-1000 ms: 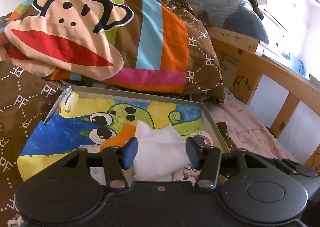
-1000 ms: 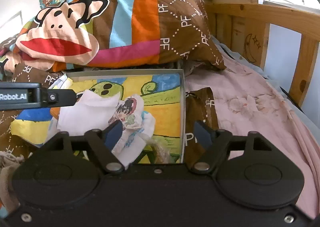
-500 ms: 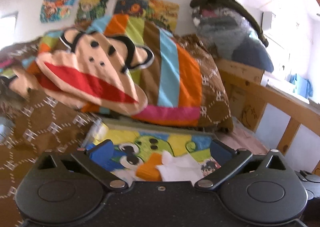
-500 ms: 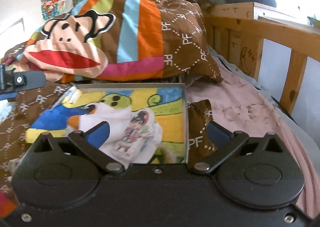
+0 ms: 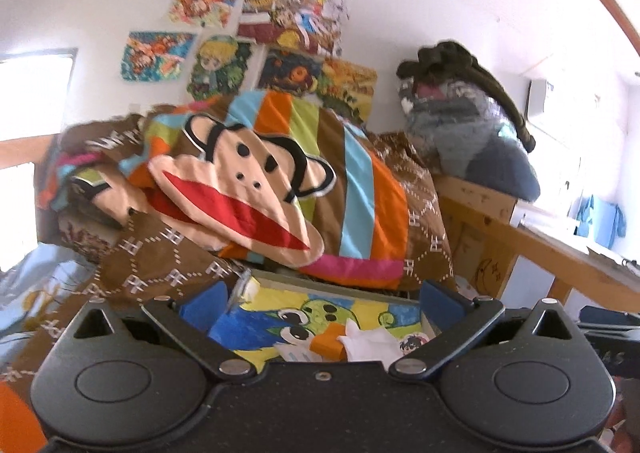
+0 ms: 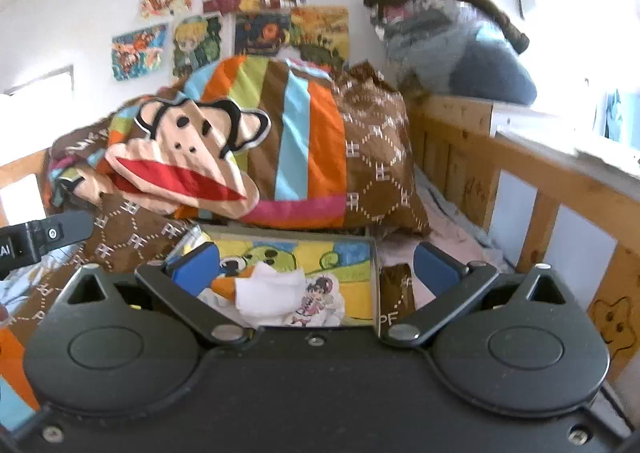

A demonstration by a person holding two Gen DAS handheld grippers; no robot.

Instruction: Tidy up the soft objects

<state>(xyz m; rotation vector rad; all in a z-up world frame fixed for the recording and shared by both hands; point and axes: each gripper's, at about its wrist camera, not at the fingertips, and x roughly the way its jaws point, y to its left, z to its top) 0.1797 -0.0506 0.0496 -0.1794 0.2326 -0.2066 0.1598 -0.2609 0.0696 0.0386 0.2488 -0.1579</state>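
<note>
White cloth (image 6: 276,287) in painted tray (image 6: 374,273), perhaps crumpled.

Both wrist cams look fwd, slightly down, over bed. Shared: box (image 5: 344,285) (image 6: 374,277) close below, monkey quilt (image 5: 256,189) (image 6: 224,157) behind, posters (image 5: 216,65) (image 6: 192,41) on wall.

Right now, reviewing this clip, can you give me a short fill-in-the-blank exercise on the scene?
1. The white cloth lies inside the ____.
2. The left claw and the right claw both stand ____, gripping nothing.
3. The blanket behind shows a ____ face.
4. Posters hang on the ____.

Missing words: box; open; monkey; wall
</note>
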